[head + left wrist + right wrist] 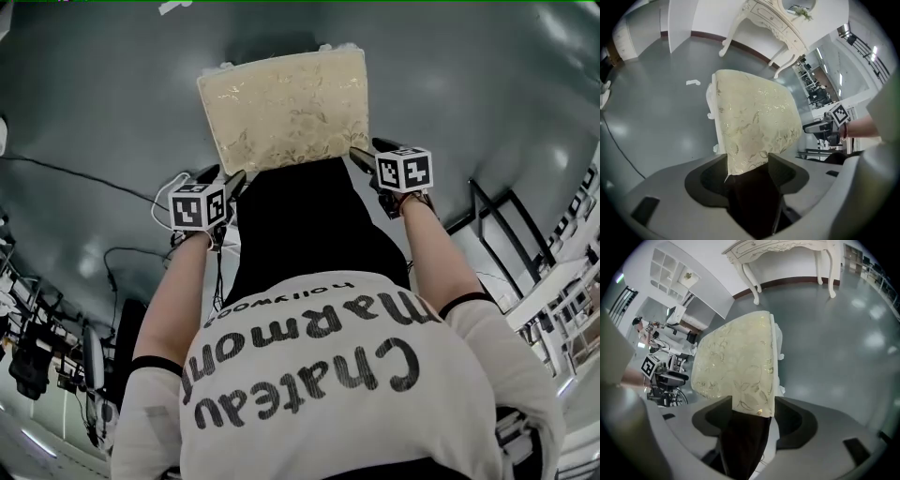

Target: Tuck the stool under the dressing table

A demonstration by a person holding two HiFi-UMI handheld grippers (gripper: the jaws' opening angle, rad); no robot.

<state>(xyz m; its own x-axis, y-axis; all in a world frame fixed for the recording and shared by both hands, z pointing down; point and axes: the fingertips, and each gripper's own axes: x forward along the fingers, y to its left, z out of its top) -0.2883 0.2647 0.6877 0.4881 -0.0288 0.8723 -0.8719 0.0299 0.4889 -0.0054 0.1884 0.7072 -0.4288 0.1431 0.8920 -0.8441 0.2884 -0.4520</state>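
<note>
The stool (pixel 286 108) has a cream cushion with a gold leaf pattern and stands on the grey floor just ahead of me. My left gripper (pixel 236 180) is at its near left corner and my right gripper (pixel 361 155) at its near right corner. In the left gripper view the cushion's corner (pixel 750 126) lies between the spread jaws of the left gripper (pixel 747 161); I see no pad pressing on it. The right gripper (pixel 752 406) stands the same way round the other corner (pixel 740 366). The white dressing table (pixel 764 21) (pixel 787 249) stands farther off beyond the stool.
Cables (pixel 84 173) trail over the floor at the left, and a white scrap (pixel 693 83) lies left of the stool. Metal racks (pixel 553 272) stand at the right. A white cabinet (pixel 670 266) and a workbench area sit off to the side.
</note>
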